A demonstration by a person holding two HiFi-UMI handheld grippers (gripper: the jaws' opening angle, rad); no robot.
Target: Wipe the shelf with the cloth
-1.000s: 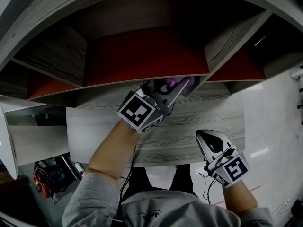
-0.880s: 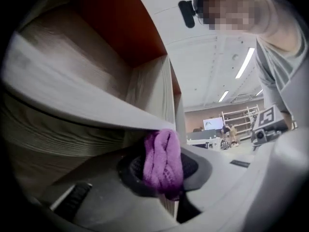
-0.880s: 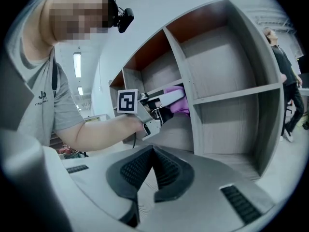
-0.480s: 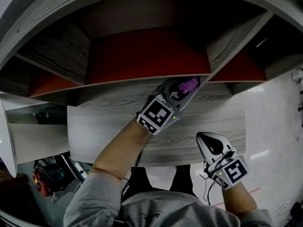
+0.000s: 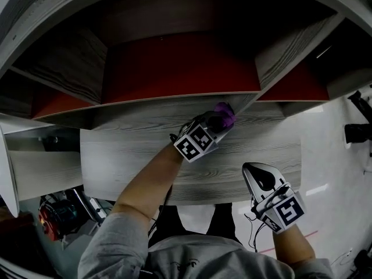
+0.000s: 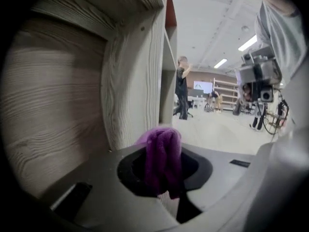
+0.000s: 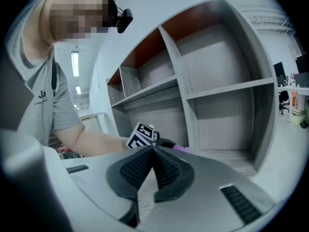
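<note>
My left gripper point(image 5: 223, 118) is closed on the purple cloth point(image 6: 161, 161), which is bunched between its jaws and sticks out a little in front of them. I hold it at the back of the grey wooden shelf point(image 5: 133, 156), where the board meets the upright divider point(image 6: 133, 81). The cloth is very near this corner or touching it; I cannot tell which. I think the cloth is gripped as a tight bundle so that it can be pressed into the corner and pulled along the board without slipping out. My right gripper point(image 7: 153, 153) has its jaws together and nothing between them. It hangs at the front edge of the shelf, well apart from the cloth, probably to leave the board free for the wiping strokes. Whether the wide front part of the board is already wiped, the pictures do not show.
</note>
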